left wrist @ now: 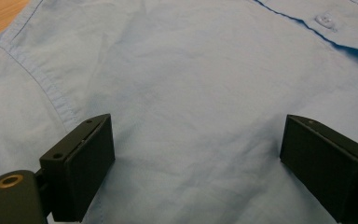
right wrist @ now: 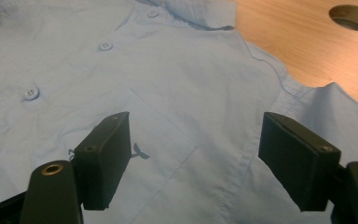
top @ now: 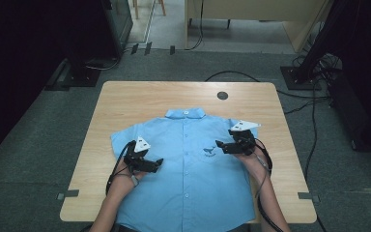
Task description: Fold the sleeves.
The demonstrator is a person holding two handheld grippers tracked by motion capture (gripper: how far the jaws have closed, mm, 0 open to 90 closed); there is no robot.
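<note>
One light-blue short-sleeved cotton shirt (top: 193, 159) lies flat and face up on the pale wooden tabletop (top: 125, 101), its collar pointing away from the person and its hem hanging over the near edge. Its front is buttoned; about five small white buttons (right wrist: 30, 93) can be counted down the placket in the high view. One chest pocket (right wrist: 168, 140) carries a small dark emblem (right wrist: 137, 151). One round dark hole (top: 222, 95) sits in the tabletop beyond the collar.

Two claws work over the shirt, one in each hand. The left claw (top: 155, 166) hovers over the shirt's front near the sleeve seam, its jaws spread wide with only smooth cloth between them and nothing gripped. The right claw (top: 222, 146) sits over the pocket side, its jaws also wide apart, straddling the pocket without pinching the fabric; the emblem lies just beside one pad.
</note>
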